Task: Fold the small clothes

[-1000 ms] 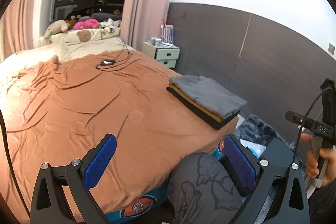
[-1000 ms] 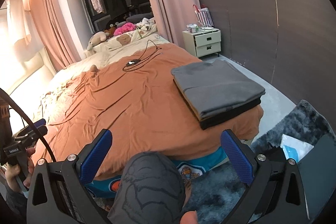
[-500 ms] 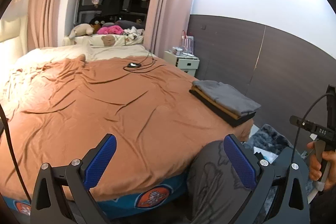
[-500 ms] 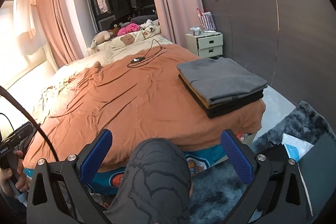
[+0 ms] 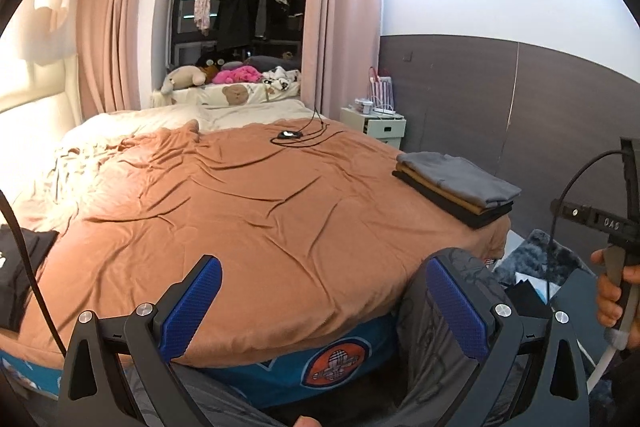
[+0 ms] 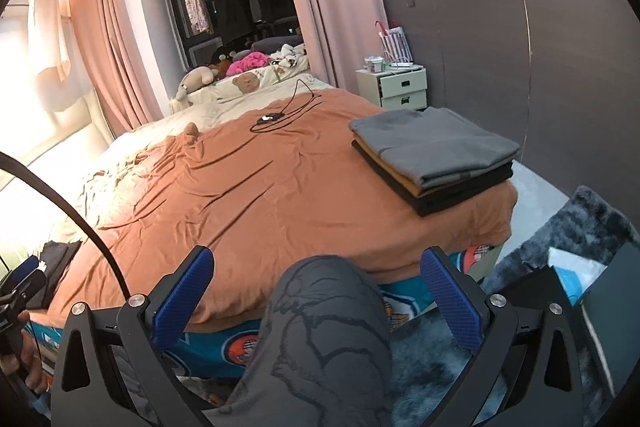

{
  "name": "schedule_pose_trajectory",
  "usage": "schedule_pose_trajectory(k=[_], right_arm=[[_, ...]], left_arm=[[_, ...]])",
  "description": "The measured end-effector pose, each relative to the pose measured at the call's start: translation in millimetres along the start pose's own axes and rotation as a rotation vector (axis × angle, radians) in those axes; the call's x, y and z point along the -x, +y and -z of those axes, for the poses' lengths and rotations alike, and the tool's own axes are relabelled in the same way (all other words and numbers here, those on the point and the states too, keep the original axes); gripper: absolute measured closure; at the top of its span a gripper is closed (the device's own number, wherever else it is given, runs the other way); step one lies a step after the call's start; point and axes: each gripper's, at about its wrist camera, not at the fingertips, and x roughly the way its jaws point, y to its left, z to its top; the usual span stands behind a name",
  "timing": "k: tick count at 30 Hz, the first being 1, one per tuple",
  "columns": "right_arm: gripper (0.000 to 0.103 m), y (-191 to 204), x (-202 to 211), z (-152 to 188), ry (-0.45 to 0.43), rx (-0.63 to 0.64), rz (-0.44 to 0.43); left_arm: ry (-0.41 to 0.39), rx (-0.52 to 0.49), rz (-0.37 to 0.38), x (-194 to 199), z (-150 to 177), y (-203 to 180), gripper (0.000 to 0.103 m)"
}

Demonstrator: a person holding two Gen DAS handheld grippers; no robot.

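Left wrist view: left gripper (image 5: 322,301) and right gripper (image 6: 318,293) both gape empty. Folded stack (image 6: 434,157) lies beyond the right fingers; next, likely, fetching the dark garment (image 5: 22,267) left.

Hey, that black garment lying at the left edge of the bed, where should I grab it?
Pinch the black garment at its near corner with the left gripper, coming from the bed's left edge; it lies flat there, closest to that side.
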Motion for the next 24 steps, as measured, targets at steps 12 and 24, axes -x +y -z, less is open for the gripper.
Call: schedule_pose_trajectory(k=[12,24], right_arm=[[0.000,15,-4,5,-0.003,0.029,0.008],[0.000,22,-9,4,0.013,0.049,0.011]], left_arm=[[-0.001,0.004,-0.010,5,6,1,0.000],[0.009,0.007,0.009,6,3,-3,0.000]])
